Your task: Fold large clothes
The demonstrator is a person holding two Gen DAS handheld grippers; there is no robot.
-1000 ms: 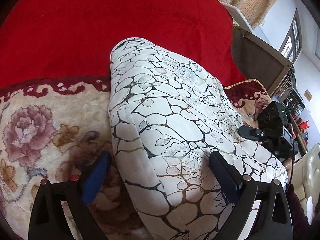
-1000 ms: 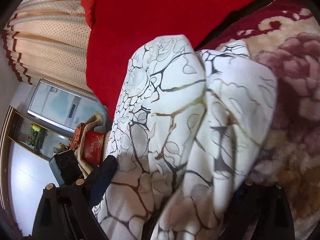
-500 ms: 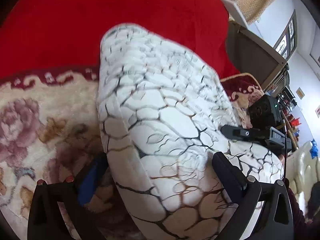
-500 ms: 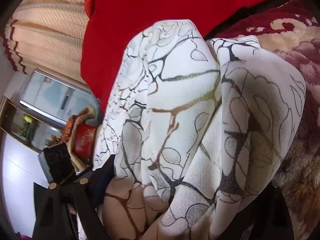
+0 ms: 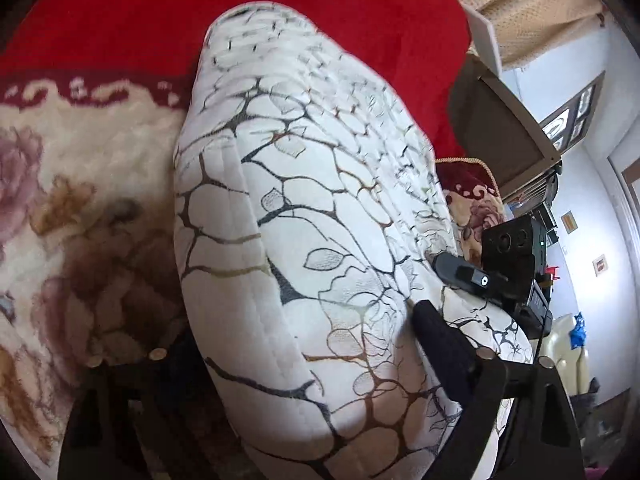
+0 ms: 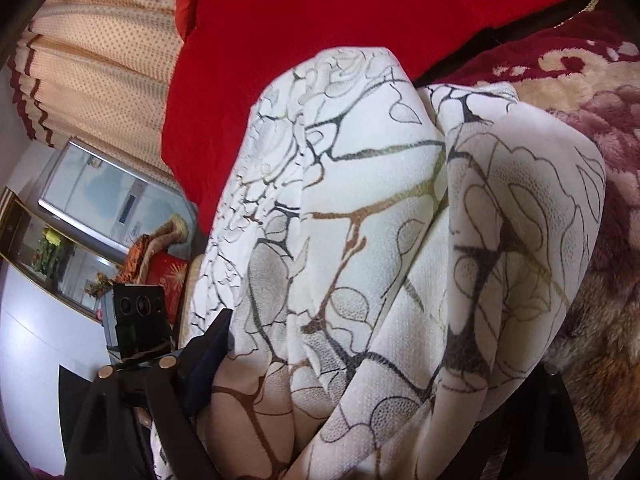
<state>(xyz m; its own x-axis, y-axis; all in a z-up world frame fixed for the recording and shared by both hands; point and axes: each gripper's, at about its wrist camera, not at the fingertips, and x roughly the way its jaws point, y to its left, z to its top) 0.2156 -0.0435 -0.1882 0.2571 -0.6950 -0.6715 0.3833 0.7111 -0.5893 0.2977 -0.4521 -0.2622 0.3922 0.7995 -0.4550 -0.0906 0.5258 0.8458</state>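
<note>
**Thick bundle formed, grip being set**

Across the centre of both wrist views lay the white patterned garment (image 5: 320,240), already doubled into a thick, rounded bundle on the floral blanket (image 5: 80,208), with the red cover (image 5: 200,12) behind it at the top of the frame. Left gripper (image 5: 288,344) straddled the near end; its jaws had just been closing, one pad denting the cloth, the other hidden, so a firm hold could not be told. Right gripper (image 6: 380,380) likewise bracketed the bundle, jaws wide and narrowing. Most folding looked done; a final tidy or carry seemed left.
</note>
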